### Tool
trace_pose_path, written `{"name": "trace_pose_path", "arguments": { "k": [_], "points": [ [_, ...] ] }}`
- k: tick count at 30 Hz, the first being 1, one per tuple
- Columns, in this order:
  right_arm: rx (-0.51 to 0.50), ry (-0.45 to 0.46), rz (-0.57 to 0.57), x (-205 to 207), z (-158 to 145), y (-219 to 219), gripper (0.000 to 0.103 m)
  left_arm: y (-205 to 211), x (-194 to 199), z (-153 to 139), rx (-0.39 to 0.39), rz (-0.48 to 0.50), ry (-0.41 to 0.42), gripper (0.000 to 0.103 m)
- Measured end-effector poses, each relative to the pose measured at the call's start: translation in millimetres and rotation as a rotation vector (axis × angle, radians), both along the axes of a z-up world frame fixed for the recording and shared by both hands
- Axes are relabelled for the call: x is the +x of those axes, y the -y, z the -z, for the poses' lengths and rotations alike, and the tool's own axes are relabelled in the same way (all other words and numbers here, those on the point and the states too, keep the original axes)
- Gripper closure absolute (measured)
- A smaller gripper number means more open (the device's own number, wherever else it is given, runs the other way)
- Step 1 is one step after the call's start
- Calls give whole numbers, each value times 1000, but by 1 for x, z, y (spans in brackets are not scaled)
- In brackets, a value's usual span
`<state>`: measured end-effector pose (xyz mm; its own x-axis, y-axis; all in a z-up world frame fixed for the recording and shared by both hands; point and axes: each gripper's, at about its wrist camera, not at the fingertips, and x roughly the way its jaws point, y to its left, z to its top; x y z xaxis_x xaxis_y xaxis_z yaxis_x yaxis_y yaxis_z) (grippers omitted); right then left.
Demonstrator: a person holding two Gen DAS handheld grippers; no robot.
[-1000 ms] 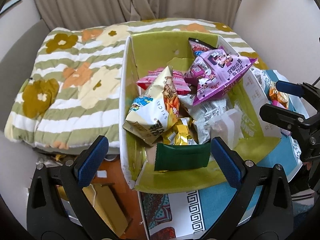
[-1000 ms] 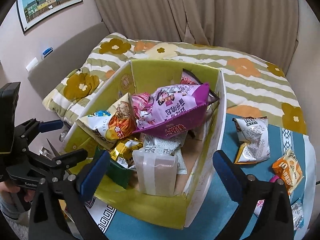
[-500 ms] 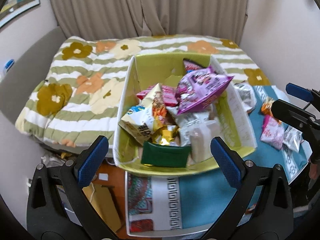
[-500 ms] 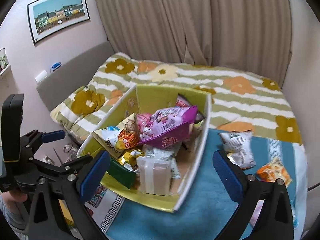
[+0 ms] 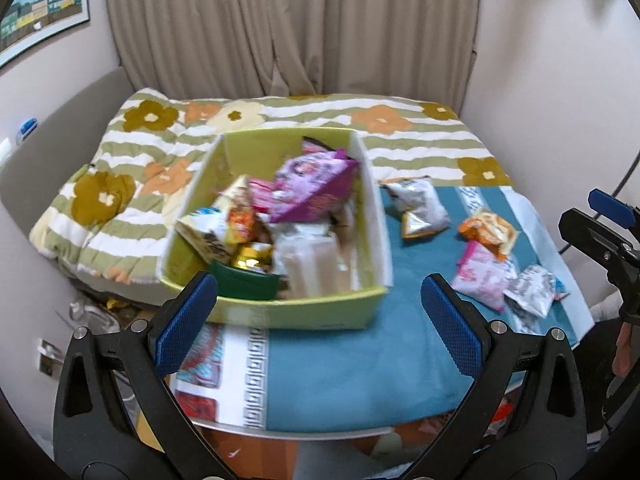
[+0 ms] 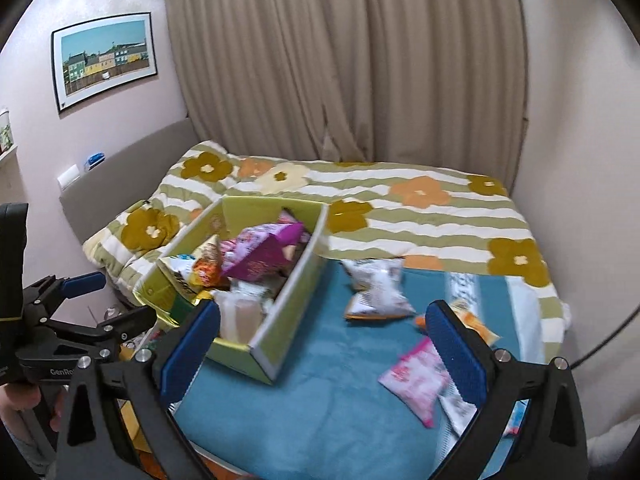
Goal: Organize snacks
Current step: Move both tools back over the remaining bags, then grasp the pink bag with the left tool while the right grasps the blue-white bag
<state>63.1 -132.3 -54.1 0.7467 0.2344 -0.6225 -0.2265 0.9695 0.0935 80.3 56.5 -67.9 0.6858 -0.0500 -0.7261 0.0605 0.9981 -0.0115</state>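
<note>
A lime-green box [image 5: 362,208] [image 6: 298,268] on the blue-clothed table holds several snack packs, with a purple bag [image 5: 316,184] [image 6: 260,250] on top. Loose on the cloth to its right lie a silver bag [image 5: 420,208] [image 6: 376,288], an orange bag [image 5: 490,230], a pink pack [image 5: 482,276] [image 6: 416,376] and a small silver pack [image 5: 532,288]. My left gripper [image 5: 316,324] is open and empty, above the table's near edge before the box. My right gripper [image 6: 324,352] is open and empty, above the cloth between the box and the loose packs.
A bed with a striped floral quilt [image 5: 160,152] [image 6: 420,208] lies behind the table, curtains beyond it. The table's blue cloth [image 5: 360,364] spreads in front. Clutter lies on the floor [image 5: 92,312] at the left.
Both grippers have pulled back and up from the box, so it looks smaller and the loose packs on the cloth have come into view. Both stay open and empty.
</note>
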Motion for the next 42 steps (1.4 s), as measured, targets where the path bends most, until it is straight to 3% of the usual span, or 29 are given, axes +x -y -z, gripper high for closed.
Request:
{"name": "trace_pose_path", "arguments": {
  "k": [6,12,18,28,35,38,40,42],
  "points": [
    [-17,-15,76,-21,4,61,1,60,-6,9,-22,51,-8,1],
    [-31,-94,181,-28,31,126,1,126,10,40,-60,147,-75,1],
    [25,-179,287,-29,62,173,1,183,44,80,-60,260,-156,2],
    [157,-336,444,-11,127,209,1,242,105,162,28,424,-298,2],
    [223,-435,549,9,164,216,1,259,130,192,65,498,-348,2],
    [244,-461,618,17,177,218,1,262,139,204,68,531,-378,9],
    [281,-482,658,22,186,219,1,264,144,213,61,567,-415,25],
    [316,-499,694,26,193,219,1,266,145,218,74,586,-429,28]
  ]
}}
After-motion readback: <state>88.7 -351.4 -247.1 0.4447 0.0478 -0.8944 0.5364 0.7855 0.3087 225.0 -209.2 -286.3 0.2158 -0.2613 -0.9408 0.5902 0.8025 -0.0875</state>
